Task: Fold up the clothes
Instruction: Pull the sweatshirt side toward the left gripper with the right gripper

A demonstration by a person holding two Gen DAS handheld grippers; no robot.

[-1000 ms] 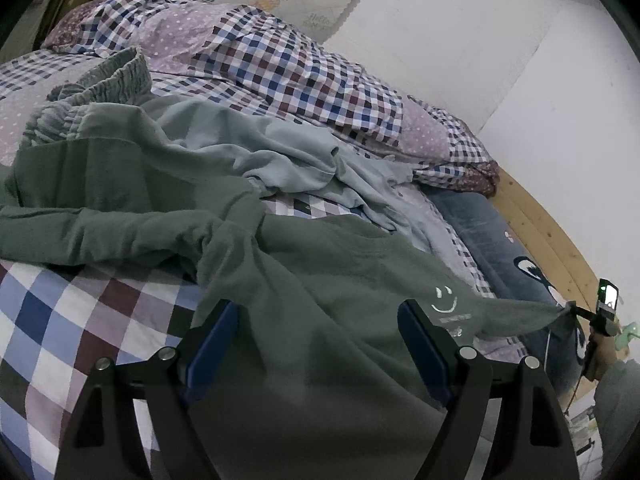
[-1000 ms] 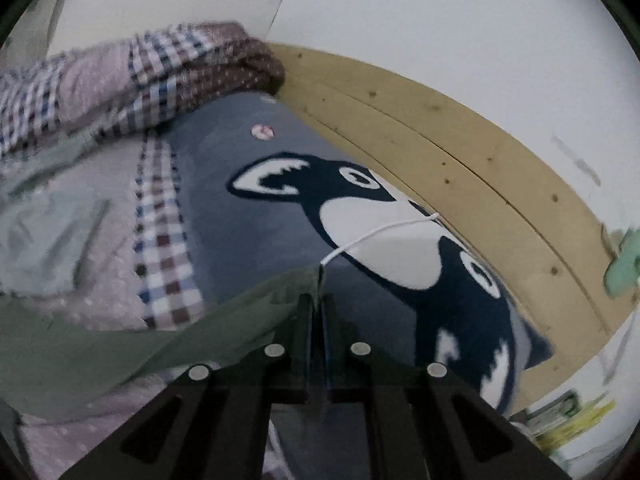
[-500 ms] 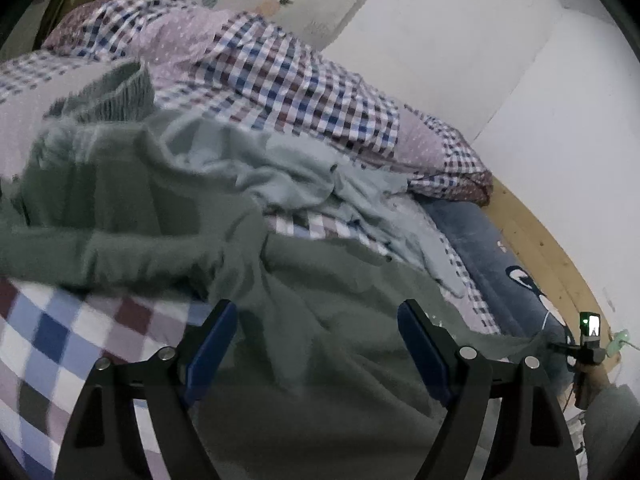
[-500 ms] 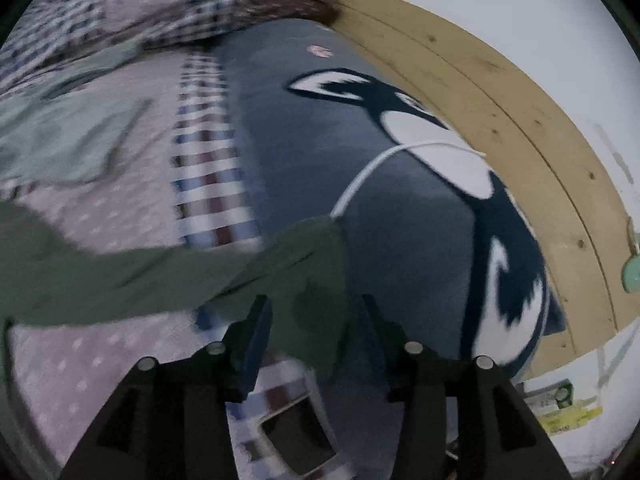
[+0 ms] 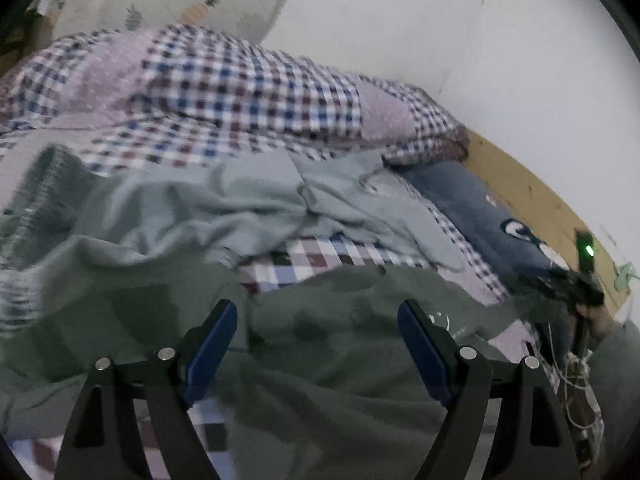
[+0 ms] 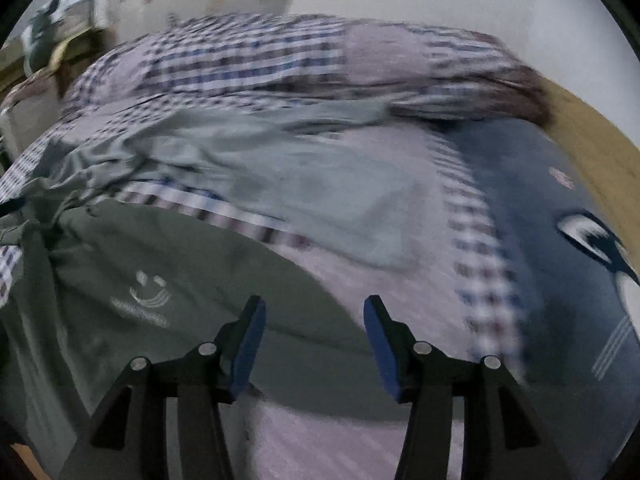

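Two grippers show here, and we find both with their blue-padded fingers spread wide and nothing between them. Our left gripper hovers over the dark green garment, which lies rumpled across the near part of the bed. Our right gripper hangs above the right edge of the same dark green garment, whose pale smiley print sits to the left of the fingers. In the left wrist view we also see the right gripper at the far right, with a small green light on it and a hand behind it.

Beyond the green garment we see a light grey garment crumpled in the middle of the bed, its right end spread flat in the right wrist view. Both rest on a checked bedsheet. A rolled checked quilt lies along the far side against the white wall. To the right we see a dark blue pillow with a cartoon face, beside the wooden bed frame.
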